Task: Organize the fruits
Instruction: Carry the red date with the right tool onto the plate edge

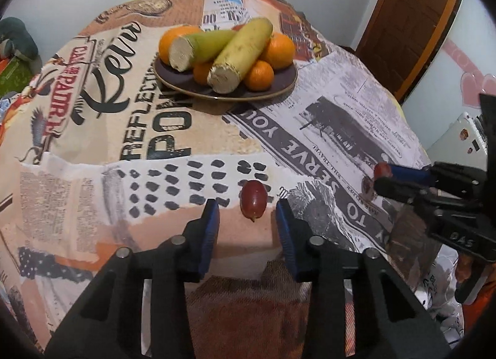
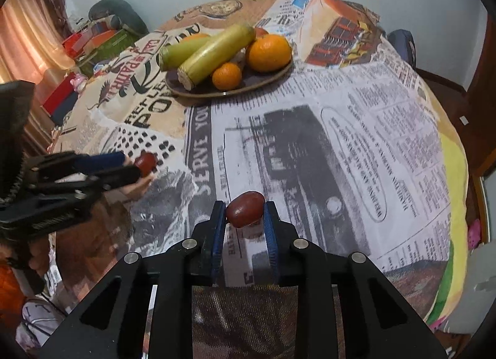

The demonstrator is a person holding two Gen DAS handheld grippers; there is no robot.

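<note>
A red grape (image 1: 254,199) lies on the tablecloth between the fingertips of my left gripper (image 1: 247,207), which is open around it without touching; it also shows in the right wrist view (image 2: 145,163). My right gripper (image 2: 245,210) is shut on a dark red date-like fruit (image 2: 245,208); it shows in the left wrist view (image 1: 383,169) too. A dark plate (image 1: 280,81) at the far side holds several oranges (image 1: 280,50) and two corn cobs (image 1: 238,55); the plate also shows in the right wrist view (image 2: 248,83).
The round table wears a newspaper-print cloth (image 2: 356,141). Boxes and clutter (image 2: 90,39) stand beyond the table's left edge. A wooden door (image 1: 412,17) is at the right. A white object (image 1: 458,132) sits past the table's right edge.
</note>
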